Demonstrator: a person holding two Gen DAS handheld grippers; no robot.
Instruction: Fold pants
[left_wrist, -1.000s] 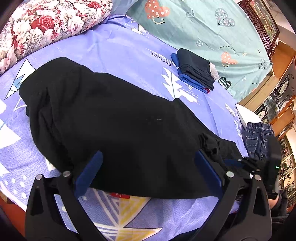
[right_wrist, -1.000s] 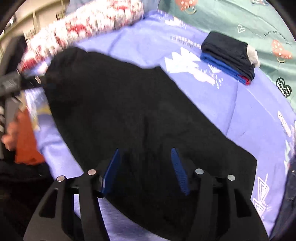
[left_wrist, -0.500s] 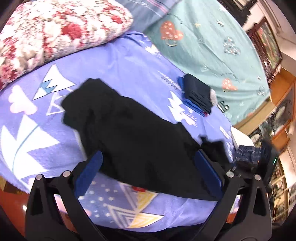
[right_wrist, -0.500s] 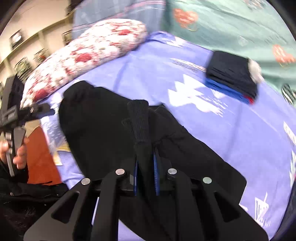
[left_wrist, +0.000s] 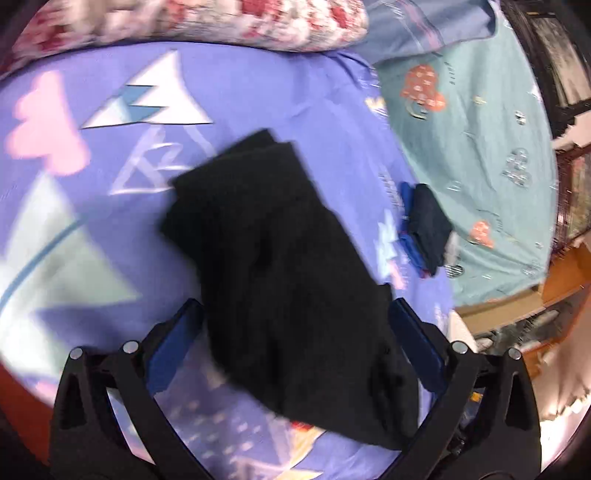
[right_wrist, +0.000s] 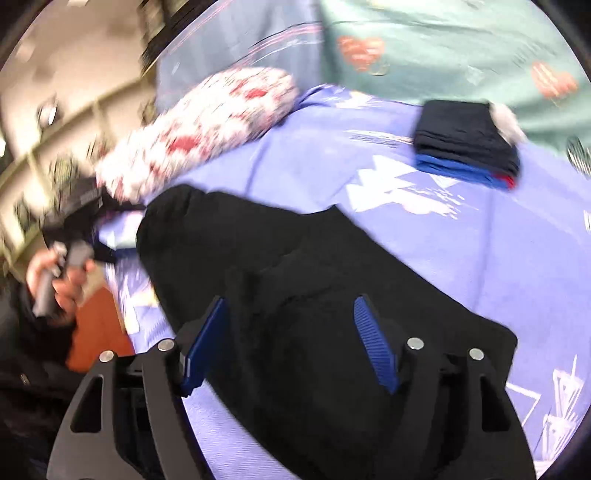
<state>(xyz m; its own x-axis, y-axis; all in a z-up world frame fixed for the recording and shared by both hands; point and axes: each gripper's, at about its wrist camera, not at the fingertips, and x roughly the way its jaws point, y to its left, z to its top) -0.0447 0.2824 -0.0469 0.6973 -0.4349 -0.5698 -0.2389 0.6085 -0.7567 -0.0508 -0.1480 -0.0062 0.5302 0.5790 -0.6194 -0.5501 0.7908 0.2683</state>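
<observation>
Black pants lie in a long strip on the purple patterned bedsheet. They also show in the right wrist view. My left gripper is open and empty, its blue pads held well above the near end of the pants. My right gripper is open and empty, just above a bunched part of the pants. The person's left hand on its gripper handle shows at the left of the right wrist view.
A stack of folded dark and blue clothes lies further back on the sheet, also in the left wrist view. A floral pillow lies at the head. A teal blanket covers the far side. Wooden furniture stands at right.
My right gripper was shut on a fold of the pants half a second ago and is now open, the fold dropped. My left gripper has risen and pulled back, staying open.
</observation>
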